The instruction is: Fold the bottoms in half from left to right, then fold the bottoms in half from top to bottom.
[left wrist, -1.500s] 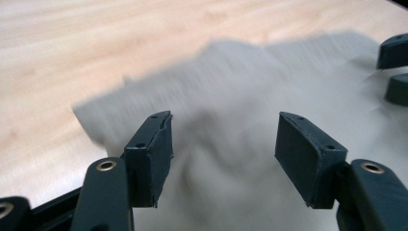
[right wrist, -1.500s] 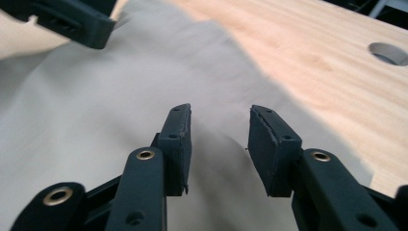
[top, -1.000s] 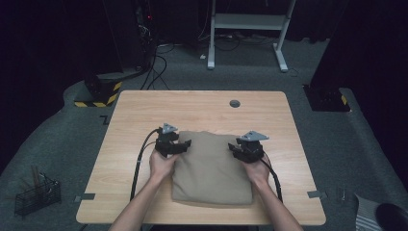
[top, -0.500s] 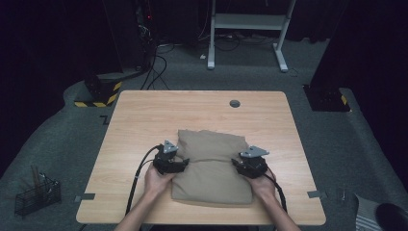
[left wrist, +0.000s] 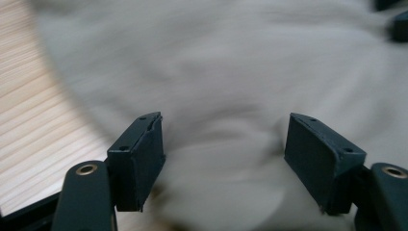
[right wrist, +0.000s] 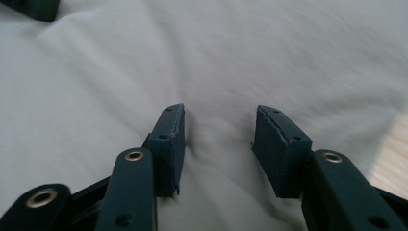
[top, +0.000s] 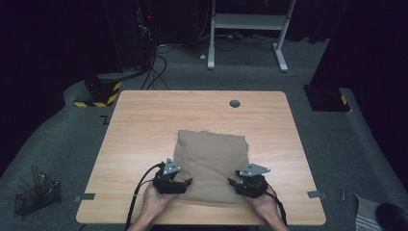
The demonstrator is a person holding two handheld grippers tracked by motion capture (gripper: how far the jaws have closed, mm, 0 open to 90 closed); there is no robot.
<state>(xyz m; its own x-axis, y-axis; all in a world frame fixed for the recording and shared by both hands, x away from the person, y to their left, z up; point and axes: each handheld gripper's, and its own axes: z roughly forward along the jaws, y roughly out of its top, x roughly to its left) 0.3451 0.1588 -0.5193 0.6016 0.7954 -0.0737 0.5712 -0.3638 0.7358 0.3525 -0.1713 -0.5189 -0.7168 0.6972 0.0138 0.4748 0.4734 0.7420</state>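
A folded tan cloth [top: 211, 154] lies flat on the wooden table [top: 144, 125], near the front edge. My left gripper [top: 186, 182] sits at the cloth's near left corner and points inward. Its jaws have just been opening and stand wide over the cloth [left wrist: 231, 72], with a soft bulge of fabric between the pads [left wrist: 139, 154] and no pinch. My right gripper [top: 233, 183] is at the near right corner, facing the left one. Its jaws have also just been opening; creased cloth [right wrist: 240, 57] lies between the fingers [right wrist: 168, 139], unpressed.
A round cable hole [top: 234, 103] sits near the table's far edge. On the floor are a wire basket [top: 36, 195] at the left, a yellow-and-black striped base [top: 98, 94] with cables, and a white desk frame [top: 245, 29] behind the table.
Both hands have slid back along the cloth's sides, from its far part to its near corners, and dropped lower. The cloth lies where it was.
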